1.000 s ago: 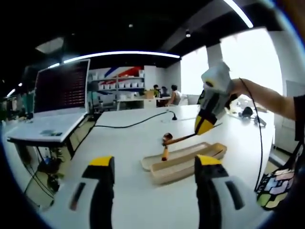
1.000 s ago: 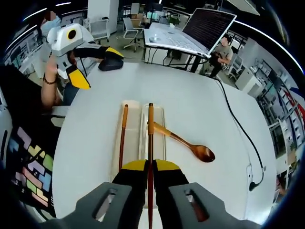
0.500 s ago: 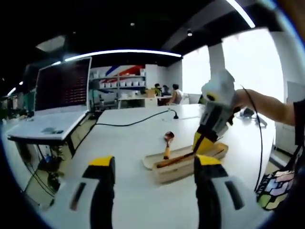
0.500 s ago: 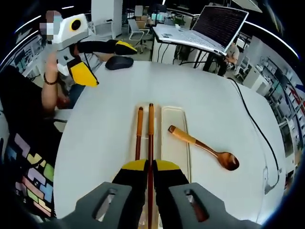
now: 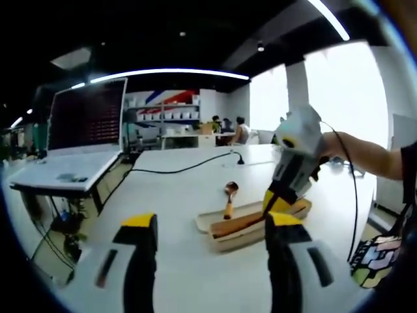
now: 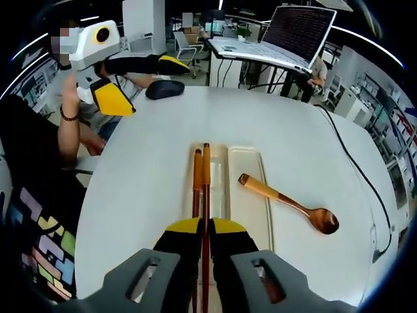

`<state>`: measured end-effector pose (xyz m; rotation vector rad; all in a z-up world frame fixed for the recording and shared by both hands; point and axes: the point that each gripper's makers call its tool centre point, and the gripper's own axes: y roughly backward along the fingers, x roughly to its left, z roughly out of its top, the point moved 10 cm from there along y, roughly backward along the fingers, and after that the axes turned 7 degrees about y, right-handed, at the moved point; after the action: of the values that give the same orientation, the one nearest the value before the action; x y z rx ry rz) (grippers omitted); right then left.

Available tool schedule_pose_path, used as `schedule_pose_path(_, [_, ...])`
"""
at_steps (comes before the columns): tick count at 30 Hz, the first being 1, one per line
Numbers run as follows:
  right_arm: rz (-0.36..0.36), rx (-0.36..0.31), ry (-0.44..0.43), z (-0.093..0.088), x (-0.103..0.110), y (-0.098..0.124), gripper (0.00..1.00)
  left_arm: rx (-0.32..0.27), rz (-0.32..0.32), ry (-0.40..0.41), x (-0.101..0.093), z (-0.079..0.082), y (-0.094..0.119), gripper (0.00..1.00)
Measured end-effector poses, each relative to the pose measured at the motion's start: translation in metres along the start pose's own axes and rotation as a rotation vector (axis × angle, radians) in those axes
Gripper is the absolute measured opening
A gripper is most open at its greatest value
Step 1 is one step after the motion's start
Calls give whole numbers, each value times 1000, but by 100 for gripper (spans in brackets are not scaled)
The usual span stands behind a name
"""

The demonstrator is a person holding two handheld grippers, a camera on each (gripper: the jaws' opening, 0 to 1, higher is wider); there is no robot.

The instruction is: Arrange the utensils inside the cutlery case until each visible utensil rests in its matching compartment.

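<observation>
In the right gripper view my right gripper point(image 6: 206, 228) is shut on a dark wooden chopstick point(image 6: 206, 182), held along the left compartment of the cream cutlery case point(image 6: 251, 215). A second chopstick point(image 6: 196, 179) lies right beside it in that compartment. A wooden spoon point(image 6: 293, 203) lies slanted, handle end over the case's right rim, bowl on the table. My left gripper point(image 6: 148, 86) hovers open at the far left. In the left gripper view my left gripper point(image 5: 212, 261) is open and empty; the right gripper point(image 5: 275, 203) dips into the case point(image 5: 241, 236), the spoon point(image 5: 228, 195) behind it.
White table point(image 6: 150, 189) with a black mouse point(image 6: 164, 88) at its far edge and a black cable point(image 6: 365, 189) along the right. An open laptop point(image 6: 296, 29) stands on a separate desk behind. The person's patterned sleeve point(image 6: 39, 241) is at the left.
My right gripper has brought its chopstick down and sideways until it lies beside the other one in the case. The left gripper has stayed open and still.
</observation>
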<state>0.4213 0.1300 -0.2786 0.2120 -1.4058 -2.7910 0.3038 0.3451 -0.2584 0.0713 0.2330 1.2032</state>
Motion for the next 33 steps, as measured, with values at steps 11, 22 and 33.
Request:
schedule_pose_path(11, [6, 5, -19, 1, -13, 0, 3, -7, -10, 6, -1, 0, 0, 70])
schedule_pose_path(22, [-9, 13, -36, -3, -5, 4, 8, 9, -22, 3, -5, -3, -6, 70])
schedule_pose_path(33, [-176, -105, -103, -1, -24, 23, 11, 28, -35, -6, -8, -5, -11, 70])
